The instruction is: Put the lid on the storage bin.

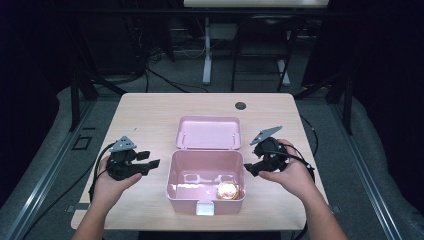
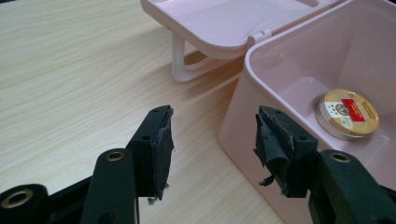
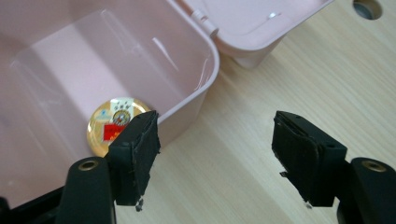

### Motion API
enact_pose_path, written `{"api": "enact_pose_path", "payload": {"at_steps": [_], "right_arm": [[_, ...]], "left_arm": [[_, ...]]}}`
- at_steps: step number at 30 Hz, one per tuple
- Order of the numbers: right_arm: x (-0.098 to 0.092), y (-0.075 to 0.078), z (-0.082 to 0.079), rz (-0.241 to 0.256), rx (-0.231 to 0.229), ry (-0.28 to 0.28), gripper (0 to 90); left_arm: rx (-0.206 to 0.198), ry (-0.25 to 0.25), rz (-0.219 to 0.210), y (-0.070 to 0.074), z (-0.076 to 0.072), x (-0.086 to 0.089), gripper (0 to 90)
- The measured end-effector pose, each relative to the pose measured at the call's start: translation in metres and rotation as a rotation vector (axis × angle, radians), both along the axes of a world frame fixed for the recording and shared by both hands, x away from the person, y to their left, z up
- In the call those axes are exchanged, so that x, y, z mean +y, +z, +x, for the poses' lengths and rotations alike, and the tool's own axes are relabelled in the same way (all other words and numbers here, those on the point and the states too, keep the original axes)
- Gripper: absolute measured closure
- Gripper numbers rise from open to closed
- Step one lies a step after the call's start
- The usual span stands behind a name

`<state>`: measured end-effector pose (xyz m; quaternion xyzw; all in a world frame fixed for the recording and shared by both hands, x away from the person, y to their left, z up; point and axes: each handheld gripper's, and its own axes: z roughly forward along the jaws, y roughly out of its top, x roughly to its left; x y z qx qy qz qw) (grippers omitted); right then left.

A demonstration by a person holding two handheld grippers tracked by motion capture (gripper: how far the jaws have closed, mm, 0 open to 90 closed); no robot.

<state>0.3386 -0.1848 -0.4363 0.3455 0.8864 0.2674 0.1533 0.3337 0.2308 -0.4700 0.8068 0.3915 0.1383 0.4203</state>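
Both grippers, left and right, gape wide and empty beside pink box; right should dip straight onto gold tin.

The high camera sits above my side of the counter, looking forward and down, far enough back to take in the whole top and the floor beyond. The camera on my left gripper looks low and close along its jaws at the left wall of the pink box. The one on my right gripper looks down, equally close, at that box's right rim. All three share the box, its open lid and the round tin inside.
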Motion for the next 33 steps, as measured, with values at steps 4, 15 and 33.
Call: {"api": "enact_pose_path", "payload": {"at_steps": [4,15,33], "right_arm": [[0.003,-0.003,0.002,0.027,-0.022,-0.012,31.2],[-0.006,-0.015,0.003,0.203,-0.105,-0.085,32.2],[-0.024,-0.028,0.025,0.292,-0.129,-0.200,44.8]], "left_arm": [[-0.029,0.004,0.007,0.000,-0.001,-0.001,45.6],[-0.061,-0.017,-0.004,0.000,-0.003,-0.005,45.4],[-0.026,-0.088,-0.104,-0.004,-0.008,-0.020,60.1]]}}
